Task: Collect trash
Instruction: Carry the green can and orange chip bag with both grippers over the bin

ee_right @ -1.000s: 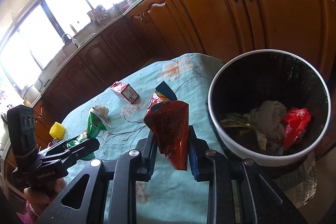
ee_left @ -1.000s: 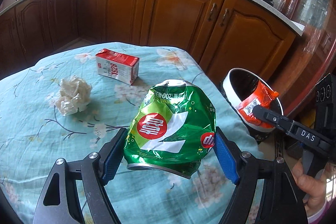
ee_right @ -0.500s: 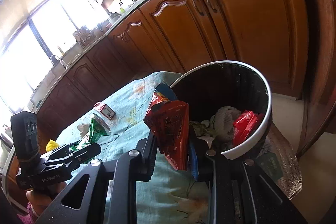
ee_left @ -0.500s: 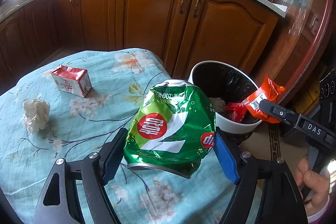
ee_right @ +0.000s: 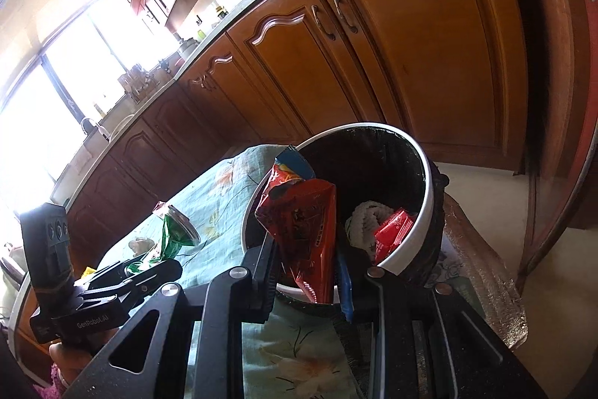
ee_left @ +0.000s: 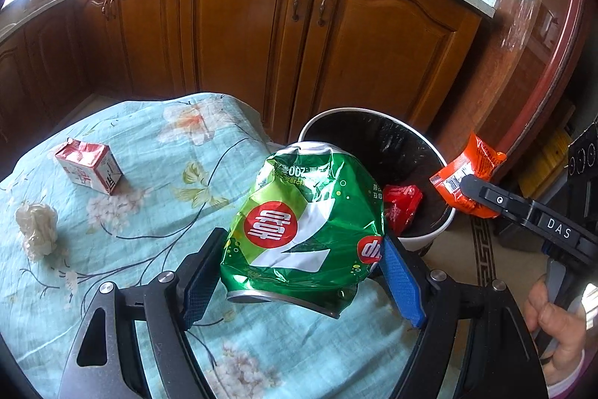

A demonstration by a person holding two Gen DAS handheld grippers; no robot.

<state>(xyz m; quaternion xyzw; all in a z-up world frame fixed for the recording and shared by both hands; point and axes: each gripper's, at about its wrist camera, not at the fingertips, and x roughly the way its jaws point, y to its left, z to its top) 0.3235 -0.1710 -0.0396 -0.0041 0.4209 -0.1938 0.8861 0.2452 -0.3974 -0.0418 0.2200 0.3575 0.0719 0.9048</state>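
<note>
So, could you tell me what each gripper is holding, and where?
Left gripper clamps the crushed green can by its sides; right gripper pinches the red snack wrapper near its lower end.

1 crushed can (ee_left: 304, 223), 1 milk carton (ee_left: 89, 167), 1 paper wad (ee_left: 36, 229), 1 bin (ee_left: 429, 238), 2 red wrappers (ee_left: 467, 182)

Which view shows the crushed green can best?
The left wrist view: the can fills the centre, label facing the camera, clamped between the left gripper pads. The right wrist view shows it only small and edge-on, far left, partly hidden by that gripper.
</note>
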